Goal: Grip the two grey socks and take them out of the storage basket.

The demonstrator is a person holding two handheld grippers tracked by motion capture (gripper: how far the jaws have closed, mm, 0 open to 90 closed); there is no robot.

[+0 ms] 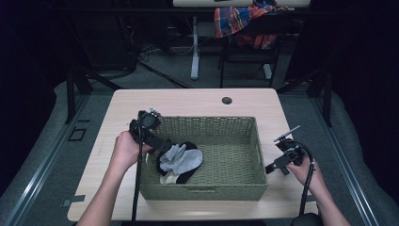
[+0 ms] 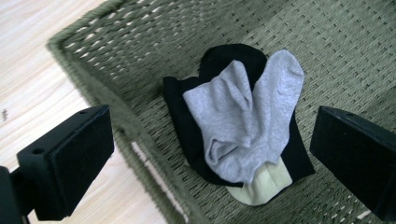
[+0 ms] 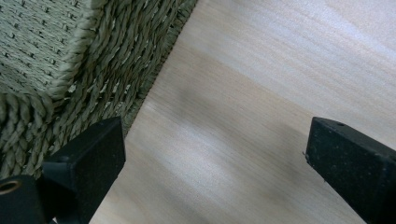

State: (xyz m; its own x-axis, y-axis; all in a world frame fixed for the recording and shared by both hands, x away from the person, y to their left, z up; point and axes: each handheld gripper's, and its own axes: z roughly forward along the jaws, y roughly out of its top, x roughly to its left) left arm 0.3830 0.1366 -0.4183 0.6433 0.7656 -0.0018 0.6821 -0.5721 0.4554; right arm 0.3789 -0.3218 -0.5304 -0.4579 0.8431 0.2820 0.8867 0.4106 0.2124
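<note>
Left claw, jaws spread wide and empty above the grey, black and pale-yellow sock pile near the green woven basket's left wall, could snag wicker or pinch only one sock, while the right claw hangs open and empty over the worktop's right edge.

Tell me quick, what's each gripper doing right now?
Left gripper: open, empty, above the socks in the basket.
Right gripper: open, empty, over the table.

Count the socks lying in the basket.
3 visible: grey sock on top, black sock beneath it, pale yellow sock peeking out underneath, all at the basket's left end. More may be hidden.
</note>
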